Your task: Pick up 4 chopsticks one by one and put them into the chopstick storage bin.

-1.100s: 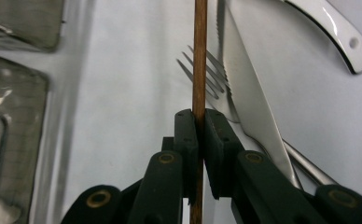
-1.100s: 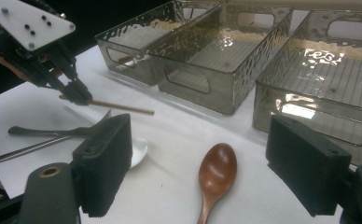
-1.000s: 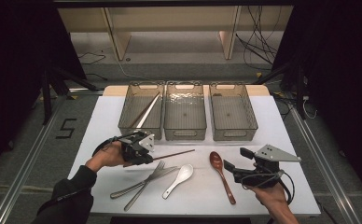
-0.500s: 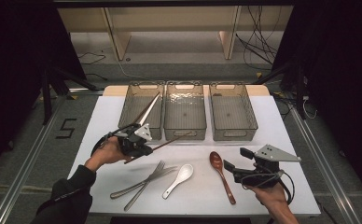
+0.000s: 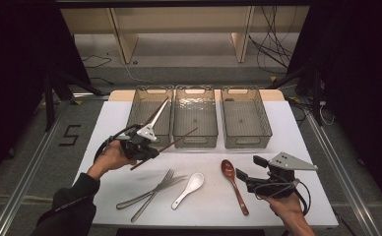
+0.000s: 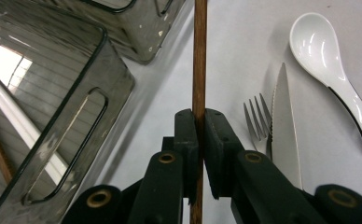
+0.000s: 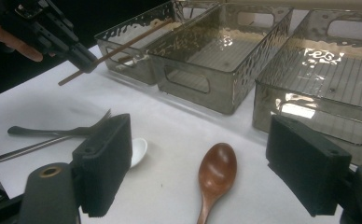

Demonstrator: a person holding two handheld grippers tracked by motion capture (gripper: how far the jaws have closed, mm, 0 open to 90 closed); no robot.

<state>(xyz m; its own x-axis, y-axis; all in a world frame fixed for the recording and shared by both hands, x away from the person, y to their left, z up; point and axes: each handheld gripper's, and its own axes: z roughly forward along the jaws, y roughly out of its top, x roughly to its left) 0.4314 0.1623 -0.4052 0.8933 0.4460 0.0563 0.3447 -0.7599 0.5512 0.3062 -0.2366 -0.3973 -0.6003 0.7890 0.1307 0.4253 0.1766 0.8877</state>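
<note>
Left gripper (image 5: 147,152) is at about 9 o'clock on the table (image 5: 307,142), lifted off the surface, jaws clamped tight on a brown wooden chopstick (image 5: 172,144). In the left gripper view the stick runs straight up between the two pads (image 6: 188,135), with no gap. From above, the chopstick sticks out toward 2 o'clock, its far tip over the near rim of the middle bin (image 5: 195,115), short end poking out behind the jaws toward 8 o'clock.

Three clear bins sit in a row at 12 o'clock: left bin (image 5: 142,105), middle, right bin (image 5: 245,118). The left bin already has a brown stick and a pale one leaning in it.

Right gripper (image 5: 245,178) is at roughly 4 o'clock, low over the table, jaws wide apart and holding nothing. In the right gripper view the wooden spoon (image 7: 215,179) lies between the two open pads, not touched.

On the table near 6 o'clock: fork (image 5: 154,191) and knife (image 5: 147,195) crossing each other, white ceramic spoon (image 5: 189,188) just beside them at their 3 o'clock. The wooden spoon is at the white spoon's 3 o'clock, apart from it, bowl pointing to 12.
</note>
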